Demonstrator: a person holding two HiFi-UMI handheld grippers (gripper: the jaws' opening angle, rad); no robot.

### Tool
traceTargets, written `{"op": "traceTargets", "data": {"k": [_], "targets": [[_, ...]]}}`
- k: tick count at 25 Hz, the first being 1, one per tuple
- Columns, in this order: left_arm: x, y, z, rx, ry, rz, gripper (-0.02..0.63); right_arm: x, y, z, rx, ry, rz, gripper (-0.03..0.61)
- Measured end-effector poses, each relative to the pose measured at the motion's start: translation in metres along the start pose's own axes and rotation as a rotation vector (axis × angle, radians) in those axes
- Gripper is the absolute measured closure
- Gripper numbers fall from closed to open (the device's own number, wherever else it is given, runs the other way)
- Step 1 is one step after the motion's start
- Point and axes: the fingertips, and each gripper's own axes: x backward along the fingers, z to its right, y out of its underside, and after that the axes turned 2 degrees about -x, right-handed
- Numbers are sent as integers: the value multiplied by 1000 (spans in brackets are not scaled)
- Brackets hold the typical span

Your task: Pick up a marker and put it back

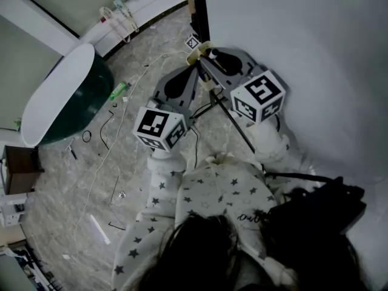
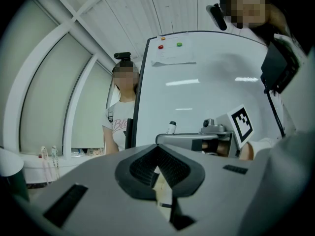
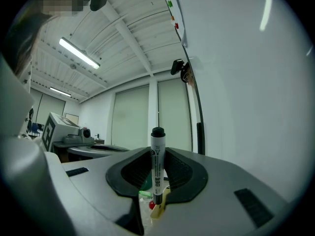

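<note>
1. One marker (image 3: 157, 151) is seen clamped between the jaws of the right tool (image 3: 157, 181), with its black cap standing clear above the pads. The picking-up half of the task is therefore judged to be done.
2. The marker is held in the air, near the whiteboard (image 3: 246, 82) but apart from it, and well above the floor.
3. The left tool (image 2: 158, 170) is held just beside the right one. Its jaws are drawn together with nothing between them, so no part in the grip is taken by it.
4. The putting-back half is judged to be left: the marker is not yet set down, and the right tool's jaws are not yet released.
5. The place where the marker belongs cannot be made out in any view. Small green and red things are glimpsed below the right tool's jaws, but what they are cannot be told.
</note>
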Motion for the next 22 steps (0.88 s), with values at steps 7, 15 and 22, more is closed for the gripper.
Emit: {"op": "traceTargets", "data": {"k": [7,15,22], "targets": [[1,9,-3,-2,-11,-19,614,0,19,9,-5,25,-30,495],[-10,25,-2,6,4,-29,614,-8,56,17,-2,53,-73,495],[-12,36,-1,18,12,-34,614,-7,74,18,13,75,-96,495]]}}
